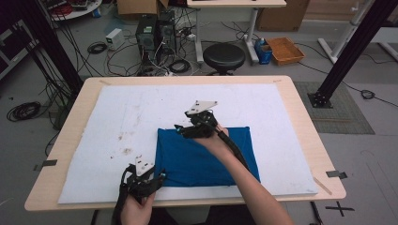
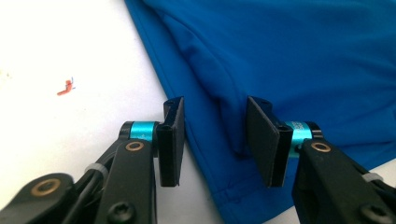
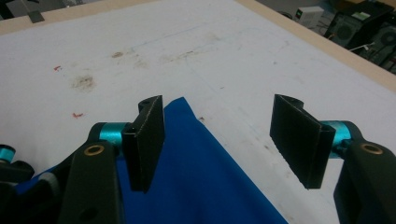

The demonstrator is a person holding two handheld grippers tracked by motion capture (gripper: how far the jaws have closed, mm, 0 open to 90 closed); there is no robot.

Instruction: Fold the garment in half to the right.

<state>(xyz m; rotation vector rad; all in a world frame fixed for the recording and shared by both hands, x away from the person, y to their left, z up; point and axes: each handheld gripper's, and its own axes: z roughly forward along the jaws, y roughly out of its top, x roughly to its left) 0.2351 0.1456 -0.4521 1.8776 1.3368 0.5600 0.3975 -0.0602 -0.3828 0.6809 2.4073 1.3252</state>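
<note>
Both tongs agape over blue cloth (image 1: 202, 157)

The left gripper (image 1: 157, 180) sits low at the near edge, held from below by the left hand (image 1: 136, 208), jaws parted, while the right forearm (image 1: 248, 187) stretches forward and leftward, its right gripper (image 1: 180, 130) with jaws spread wide.
</note>
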